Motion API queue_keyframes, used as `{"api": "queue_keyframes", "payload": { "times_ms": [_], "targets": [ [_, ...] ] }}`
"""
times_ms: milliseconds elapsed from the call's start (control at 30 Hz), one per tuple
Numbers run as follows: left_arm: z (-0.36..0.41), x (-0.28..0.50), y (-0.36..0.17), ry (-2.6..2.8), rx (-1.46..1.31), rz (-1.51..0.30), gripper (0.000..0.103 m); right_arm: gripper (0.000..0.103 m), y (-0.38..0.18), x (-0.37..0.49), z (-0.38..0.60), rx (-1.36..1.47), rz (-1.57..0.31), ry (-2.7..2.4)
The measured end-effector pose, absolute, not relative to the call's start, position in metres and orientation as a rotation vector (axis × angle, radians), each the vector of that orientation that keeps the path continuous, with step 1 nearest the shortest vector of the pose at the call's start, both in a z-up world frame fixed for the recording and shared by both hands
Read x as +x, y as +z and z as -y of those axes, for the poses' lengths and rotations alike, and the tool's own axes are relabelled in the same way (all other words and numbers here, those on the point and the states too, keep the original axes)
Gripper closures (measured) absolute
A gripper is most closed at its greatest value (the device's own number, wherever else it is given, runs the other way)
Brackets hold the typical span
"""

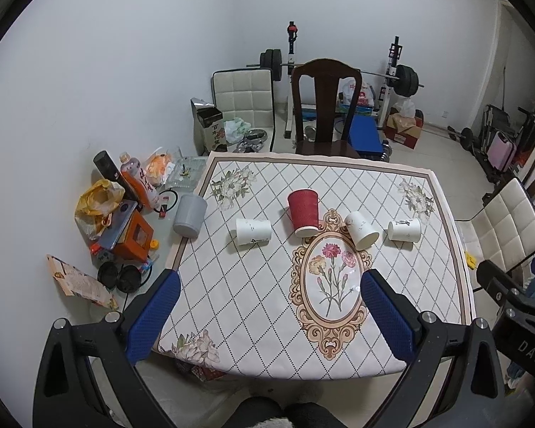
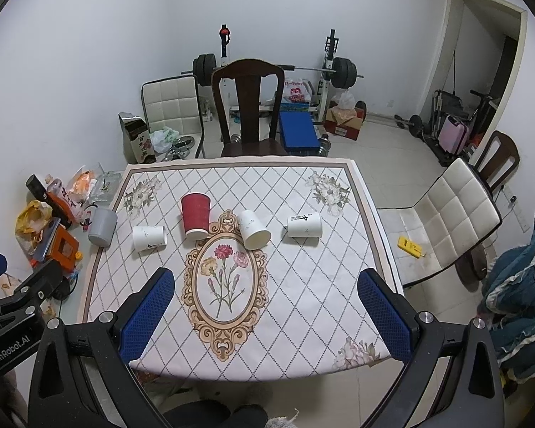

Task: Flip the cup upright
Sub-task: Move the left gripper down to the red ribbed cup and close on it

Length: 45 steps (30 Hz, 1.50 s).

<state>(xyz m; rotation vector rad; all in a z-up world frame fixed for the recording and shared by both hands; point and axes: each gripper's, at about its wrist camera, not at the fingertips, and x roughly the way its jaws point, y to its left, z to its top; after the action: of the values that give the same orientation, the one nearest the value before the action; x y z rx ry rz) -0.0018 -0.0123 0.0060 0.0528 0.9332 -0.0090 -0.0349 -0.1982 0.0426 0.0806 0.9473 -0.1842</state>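
Several paper cups lie on their sides in a row across the table (image 1: 253,321). A red cup (image 1: 303,212) (image 2: 195,215) lies with its mouth toward me. A white cup (image 1: 253,232) (image 2: 148,237) lies left of it. Two more white cups (image 1: 361,230) (image 1: 404,229) lie to its right, also in the right wrist view (image 2: 254,229) (image 2: 304,225). A grey cup (image 1: 189,215) (image 2: 102,226) lies at the table's left edge. My left gripper (image 1: 269,315) and right gripper (image 2: 265,315) are both open and empty, above the table's near edge.
A dark wooden chair (image 1: 324,107) stands behind the table. A white padded chair (image 2: 442,224) stands to the right. Bottles, bags and an orange box (image 1: 132,235) clutter the left side. Weights and a bench (image 2: 299,132) stand at the back wall.
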Motion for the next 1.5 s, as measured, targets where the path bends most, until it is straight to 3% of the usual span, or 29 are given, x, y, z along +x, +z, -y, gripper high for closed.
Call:
{"api": "queue_keyframes", "payload": {
  "times_ms": [200, 467, 800, 1067, 1333, 1500],
  "targets": [
    [0.02, 0.028, -0.037, 0.059, 0.083, -0.984, 0.0, 0.0, -0.005, -0.007, 0.214, 0.072, -1.048, -0.177],
    [0.031, 0.089, -0.128, 0.087, 0.168, -1.17, 0.0, 0.0, -0.119, 0.042, 0.236, 0.078, -1.247, -0.217],
    [0.05, 0.186, -0.206, 0.01, 0.236, -1.325, 0.0, 0.0, -0.24, 0.11, 0.242, 0.136, -1.449, -0.275],
    [0.07, 0.258, -0.255, -0.076, 0.26, -1.405, 0.0, 0.0, -0.295, 0.16, 0.242, 0.16, -1.545, -0.307],
    [0.087, 0.312, -0.289, -0.183, 0.178, -1.499, 0.001, 0.001, -0.315, 0.193, 0.26, 0.169, -1.568, -0.364],
    [0.095, 0.333, -0.309, -0.225, 0.149, -1.534, 0.023, 0.001, -0.323, 0.207, 0.277, 0.19, -1.582, -0.406]
  ]
}}
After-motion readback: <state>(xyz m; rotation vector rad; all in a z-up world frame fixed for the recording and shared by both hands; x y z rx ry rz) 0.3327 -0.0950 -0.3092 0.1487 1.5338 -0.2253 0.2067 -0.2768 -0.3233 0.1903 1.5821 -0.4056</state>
